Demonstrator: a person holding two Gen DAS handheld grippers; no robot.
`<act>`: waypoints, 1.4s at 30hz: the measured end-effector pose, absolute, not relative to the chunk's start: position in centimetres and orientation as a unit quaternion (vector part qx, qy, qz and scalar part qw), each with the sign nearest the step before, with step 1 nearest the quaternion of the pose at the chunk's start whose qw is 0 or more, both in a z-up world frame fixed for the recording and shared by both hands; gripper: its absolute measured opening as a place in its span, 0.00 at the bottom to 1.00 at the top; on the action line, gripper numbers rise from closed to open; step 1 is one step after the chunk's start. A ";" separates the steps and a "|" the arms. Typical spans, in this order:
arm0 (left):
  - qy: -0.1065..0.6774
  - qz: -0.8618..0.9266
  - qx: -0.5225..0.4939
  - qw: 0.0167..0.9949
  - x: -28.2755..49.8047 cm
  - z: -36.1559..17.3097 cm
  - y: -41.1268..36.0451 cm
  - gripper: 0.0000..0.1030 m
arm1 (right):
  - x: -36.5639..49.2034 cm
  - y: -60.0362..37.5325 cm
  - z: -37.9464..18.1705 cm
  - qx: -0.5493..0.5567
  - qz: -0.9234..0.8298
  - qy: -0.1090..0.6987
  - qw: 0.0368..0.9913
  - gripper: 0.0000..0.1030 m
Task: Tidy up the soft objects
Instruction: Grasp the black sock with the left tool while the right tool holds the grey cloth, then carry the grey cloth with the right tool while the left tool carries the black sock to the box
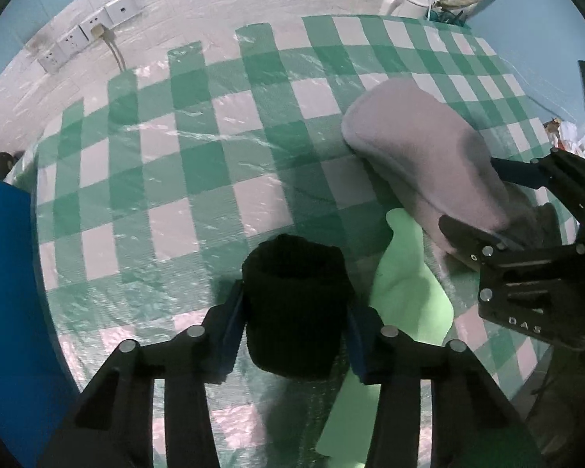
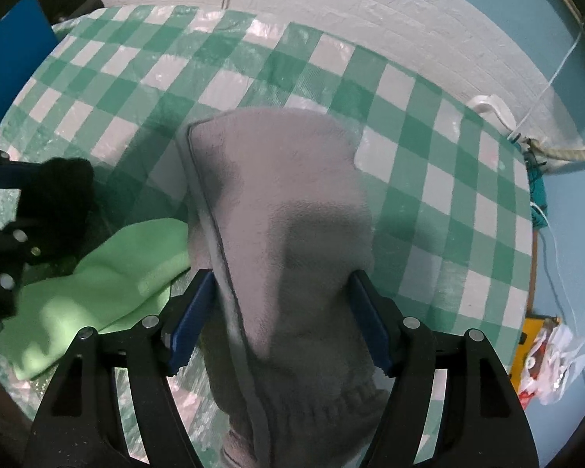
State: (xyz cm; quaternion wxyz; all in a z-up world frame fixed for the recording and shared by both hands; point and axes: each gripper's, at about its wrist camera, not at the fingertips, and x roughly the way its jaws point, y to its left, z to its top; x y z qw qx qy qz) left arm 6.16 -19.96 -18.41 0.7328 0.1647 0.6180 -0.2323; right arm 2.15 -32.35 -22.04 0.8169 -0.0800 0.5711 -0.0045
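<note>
Green-checked tablecloth (image 2: pixel 429 163); left claw (image 1: pixel 294 319) clamped on black sock (image 1: pixel 296 312), right claw (image 2: pixel 280 319) around fuzzy grey sock (image 2: pixel 284 214).

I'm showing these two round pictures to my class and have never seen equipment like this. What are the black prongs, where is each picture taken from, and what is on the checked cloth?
The prongs are hand-held two-finger grippers, each carrying a wide-angle camera looking along its fingers. The left gripper is closed on a black knitted item. The right gripper has a grey fleece item between its blue pads. A light green cloth lies between them on the green-and-white checked tablecloth.
</note>
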 end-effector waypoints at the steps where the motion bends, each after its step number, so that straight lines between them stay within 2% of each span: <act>1: 0.617 -0.232 0.164 0.734 6.2 -18.3 -19.7 0.41 | 2.2 -32.4 -22.2 -0.077 -0.003 0.572 0.817 0.68; 4: 0.616 -0.224 0.164 0.738 6.3 -18.1 -19.2 0.41 | 2.3 -32.7 -22.5 -0.067 0.000 0.575 0.815 0.68; 6: 0.616 -0.215 0.162 0.740 6.6 -18.0 -18.6 0.41 | 2.4 -32.8 -22.5 -0.059 0.006 0.576 0.815 0.60; 8: 0.617 -0.209 0.163 0.741 6.5 -18.0 -18.1 0.41 | 2.6 -32.6 -22.3 -0.061 0.011 0.573 0.817 0.30; 11: 0.615 -0.206 0.164 0.743 6.5 -17.7 -17.4 0.41 | 2.3 -32.2 -21.9 -0.057 0.016 0.572 0.818 0.20; 27: 0.573 -0.183 0.174 0.780 5.2 -12.8 -14.1 0.41 | 0.7 -32.8 -14.9 0.004 0.008 0.533 0.846 0.18; 42: 0.543 -0.160 0.176 0.805 3.9 -8.8 -11.4 0.41 | -0.1 -29.8 -9.1 -0.003 0.046 0.489 0.871 0.18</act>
